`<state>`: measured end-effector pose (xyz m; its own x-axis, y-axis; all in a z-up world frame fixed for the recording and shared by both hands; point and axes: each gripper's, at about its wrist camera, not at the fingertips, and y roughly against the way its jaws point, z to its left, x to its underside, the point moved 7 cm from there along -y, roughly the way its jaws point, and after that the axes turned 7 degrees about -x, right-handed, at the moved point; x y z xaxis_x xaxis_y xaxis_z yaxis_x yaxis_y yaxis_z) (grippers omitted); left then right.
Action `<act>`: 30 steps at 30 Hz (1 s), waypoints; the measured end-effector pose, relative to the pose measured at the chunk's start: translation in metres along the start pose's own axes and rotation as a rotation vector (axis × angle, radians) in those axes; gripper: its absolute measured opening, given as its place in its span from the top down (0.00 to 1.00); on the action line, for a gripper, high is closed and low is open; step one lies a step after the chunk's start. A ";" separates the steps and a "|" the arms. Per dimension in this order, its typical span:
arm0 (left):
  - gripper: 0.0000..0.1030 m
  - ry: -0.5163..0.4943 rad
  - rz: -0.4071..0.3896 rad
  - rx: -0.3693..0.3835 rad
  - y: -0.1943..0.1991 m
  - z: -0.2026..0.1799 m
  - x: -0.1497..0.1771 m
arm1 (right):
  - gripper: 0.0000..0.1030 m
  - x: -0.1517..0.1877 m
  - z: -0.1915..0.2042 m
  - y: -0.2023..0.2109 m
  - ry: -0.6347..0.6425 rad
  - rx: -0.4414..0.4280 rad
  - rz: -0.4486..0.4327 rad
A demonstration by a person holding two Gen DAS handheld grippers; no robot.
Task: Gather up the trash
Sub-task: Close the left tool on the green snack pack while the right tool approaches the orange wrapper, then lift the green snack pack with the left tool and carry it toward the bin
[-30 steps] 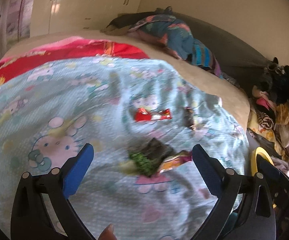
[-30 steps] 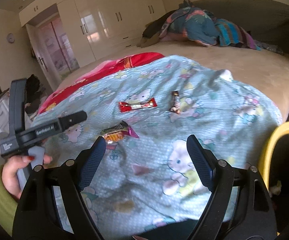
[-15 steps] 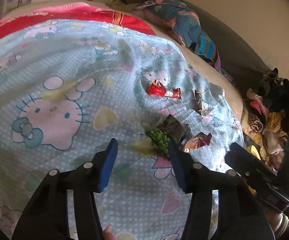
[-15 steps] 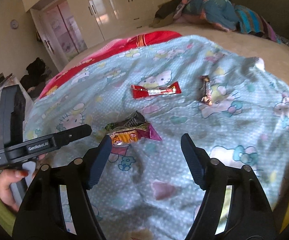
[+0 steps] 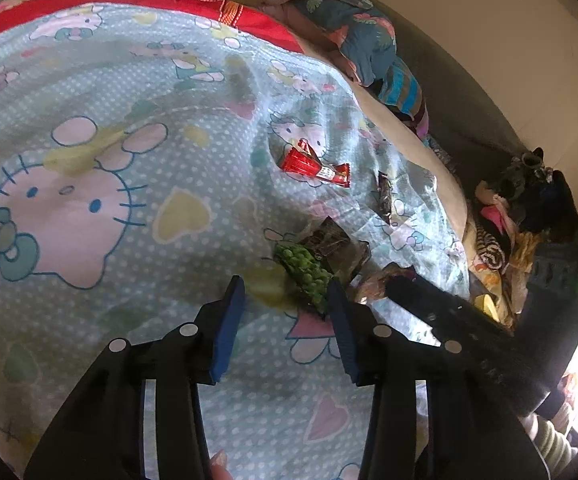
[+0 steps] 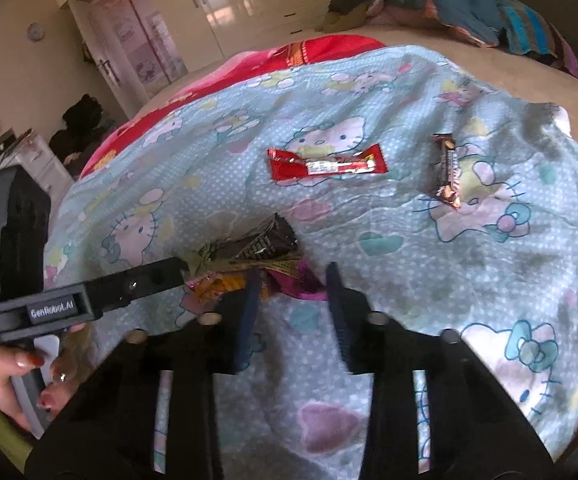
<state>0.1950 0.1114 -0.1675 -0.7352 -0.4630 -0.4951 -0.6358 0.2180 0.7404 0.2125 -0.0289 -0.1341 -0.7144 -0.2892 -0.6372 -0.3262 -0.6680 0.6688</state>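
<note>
Several wrappers lie on a light blue cartoon-cat blanket [image 5: 89, 128]. A green pea packet [image 5: 305, 272] with a dark wrapper [image 5: 329, 240] lies just ahead of my left gripper [image 5: 285, 292], which is partly open and empty, its right fingertip at the packet's edge. A pink-orange wrapper [image 6: 281, 280] lies at the tips of my right gripper [image 6: 291, 276], partly open and empty. A red wrapper [image 6: 325, 164] and a brown bar wrapper [image 6: 447, 172] lie farther off. The left gripper also shows in the right wrist view [image 6: 89, 296].
A red blanket [image 6: 309, 50] and a pile of bedding [image 6: 449, 4] lie at the far end of the bed. Clothes [image 5: 509, 220] are heaped to the right of the bed. Wardrobes [image 6: 209, 4] stand beyond.
Both grippers have moved forward and down toward the wrapper pile, and both have narrowed their jaws. The wrappers have not moved.
</note>
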 end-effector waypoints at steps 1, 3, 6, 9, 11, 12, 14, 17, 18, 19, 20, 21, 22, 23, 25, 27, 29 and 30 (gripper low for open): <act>0.61 0.006 0.004 0.009 -0.001 0.000 0.000 | 0.80 0.002 0.001 0.000 0.007 -0.006 0.001; 0.61 0.026 0.016 0.031 -0.006 -0.002 0.001 | 0.83 0.006 0.003 0.003 0.011 -0.018 -0.003; 0.61 0.039 0.025 0.038 -0.012 -0.004 0.001 | 0.86 0.012 0.002 0.011 0.004 -0.018 -0.021; 0.61 0.056 0.030 0.051 -0.019 -0.009 0.000 | 0.86 0.016 0.000 0.024 -0.018 -0.013 -0.049; 0.61 0.078 0.033 0.063 -0.023 -0.011 -0.001 | 0.86 0.017 -0.003 0.035 -0.043 -0.012 -0.077; 0.61 0.086 0.035 0.069 -0.024 -0.011 -0.001 | 0.86 0.018 -0.005 0.040 -0.054 -0.015 -0.087; 0.61 0.105 0.037 0.081 -0.028 -0.015 -0.002 | 0.87 0.021 -0.008 0.050 -0.075 -0.014 -0.101; 0.67 0.129 0.042 0.095 -0.032 -0.017 -0.003 | 0.87 0.027 -0.015 0.061 -0.105 -0.003 -0.116; 0.69 0.138 0.048 0.101 -0.034 -0.019 -0.003 | 0.87 0.030 -0.017 0.064 -0.116 -0.001 -0.120; 0.71 0.144 0.052 0.107 -0.036 -0.020 -0.003 | 0.87 0.032 -0.019 0.068 -0.127 0.003 -0.124; 0.73 0.145 0.055 0.109 -0.037 -0.022 -0.003 | 0.87 0.034 -0.021 0.070 -0.133 0.007 -0.127; 0.74 0.139 0.057 0.107 -0.040 -0.025 -0.003 | 0.87 0.036 -0.022 0.072 -0.141 0.012 -0.131; 0.77 0.133 0.056 0.105 -0.040 -0.027 -0.003 | 0.87 0.036 -0.023 0.074 -0.146 0.014 -0.133; 0.82 0.127 0.055 0.104 -0.041 -0.029 -0.003 | 0.87 0.037 -0.025 0.077 -0.153 0.019 -0.138; 0.88 0.117 0.052 0.105 -0.040 -0.034 -0.002 | 0.87 0.038 -0.027 0.083 -0.158 0.032 -0.148; 0.91 0.091 0.045 0.104 -0.037 -0.041 -0.001 | 0.87 0.038 -0.030 0.088 -0.155 0.044 -0.156; 0.93 0.046 0.030 0.096 -0.031 -0.052 0.000 | 0.87 0.038 -0.033 0.094 -0.158 0.050 -0.168; 0.93 0.034 0.024 0.096 -0.029 -0.054 -0.001 | 0.87 0.038 -0.034 0.098 -0.163 0.052 -0.175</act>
<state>0.2266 0.0587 -0.1641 -0.7435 -0.4849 -0.4605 -0.6385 0.3101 0.7044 0.1745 -0.1287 -0.1061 -0.7333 -0.0548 -0.6777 -0.4821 -0.6610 0.5751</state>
